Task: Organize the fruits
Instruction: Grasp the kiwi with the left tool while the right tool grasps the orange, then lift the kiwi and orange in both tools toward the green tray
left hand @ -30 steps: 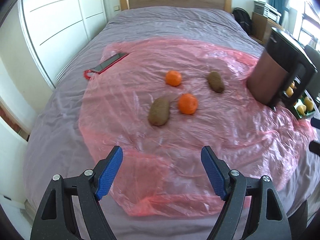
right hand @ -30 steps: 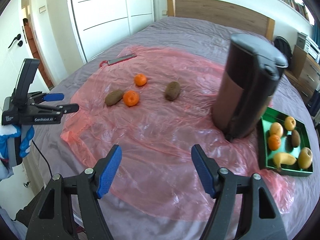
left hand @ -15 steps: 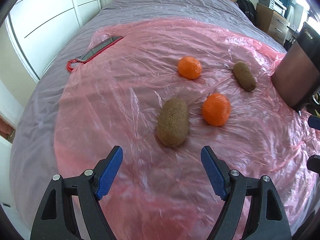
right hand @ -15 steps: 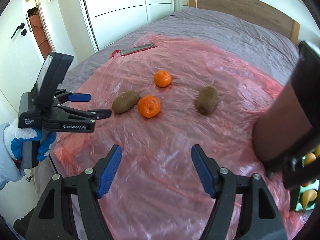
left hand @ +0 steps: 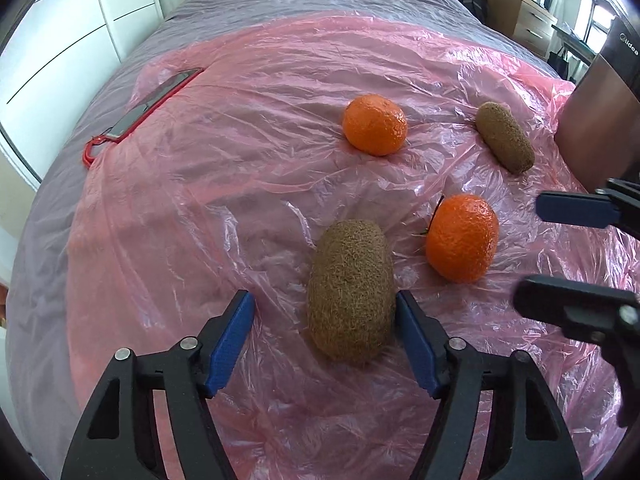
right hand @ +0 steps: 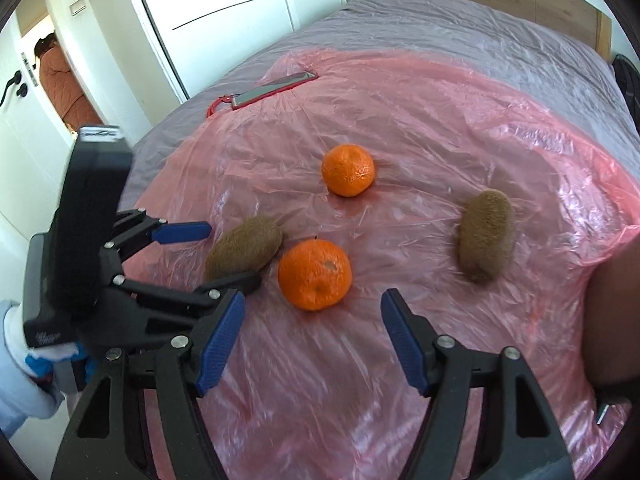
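Straddling kiwi (left hand: 350,292), left hand-held gripper (left hand: 325,322) wide.

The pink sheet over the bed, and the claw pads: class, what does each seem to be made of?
Pink sheet: thin, glossy plastic film, judging by the crinkles, the glare and the grey cover showing through. Left claw pads: blue, matte, finely ribbed, probably rubber or soft plastic, on black, apparently hard plastic arms.
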Available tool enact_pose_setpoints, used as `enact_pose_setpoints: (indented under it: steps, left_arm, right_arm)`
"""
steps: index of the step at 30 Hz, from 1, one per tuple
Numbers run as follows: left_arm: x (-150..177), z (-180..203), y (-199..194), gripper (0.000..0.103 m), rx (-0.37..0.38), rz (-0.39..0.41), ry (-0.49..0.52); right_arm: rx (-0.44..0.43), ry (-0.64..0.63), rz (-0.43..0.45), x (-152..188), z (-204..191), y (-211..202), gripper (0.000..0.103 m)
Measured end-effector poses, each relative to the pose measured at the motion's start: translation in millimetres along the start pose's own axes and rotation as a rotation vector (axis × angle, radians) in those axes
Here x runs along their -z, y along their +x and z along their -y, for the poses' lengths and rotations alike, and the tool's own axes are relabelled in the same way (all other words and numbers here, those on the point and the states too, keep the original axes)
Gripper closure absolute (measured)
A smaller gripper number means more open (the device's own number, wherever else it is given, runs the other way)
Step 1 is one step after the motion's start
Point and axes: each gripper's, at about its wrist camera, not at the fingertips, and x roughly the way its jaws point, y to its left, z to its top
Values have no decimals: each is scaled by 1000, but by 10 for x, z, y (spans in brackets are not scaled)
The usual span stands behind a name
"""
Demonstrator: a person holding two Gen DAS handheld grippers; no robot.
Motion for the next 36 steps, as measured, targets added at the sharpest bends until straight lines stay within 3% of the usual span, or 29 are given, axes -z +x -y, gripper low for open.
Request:
enact_pose_setpoints:
  steps: [9, 15, 20, 23, 36]
  left_arm:
    - [-12, 1, 28, 49, 57, 9, 24]
    - [-21, -10, 50, 54, 69, 5, 37]
    - [-30, 70, 79, 58, 49, -4, 76]
    - [-25, 125, 80, 67, 40, -6, 99]
    - [31, 204, -117, 68, -2, 22, 91]
  right_arm:
    - [13, 30, -62, -106, 10, 421, 9]
    - [4, 42, -79, -161, 6, 560, 22]
    - [-2, 48, -95, -178, 13, 621, 39]
    - [-17, 61, -96, -188, 38, 623, 42]
    - [-44, 105, -18, -129, 131, 270, 44]
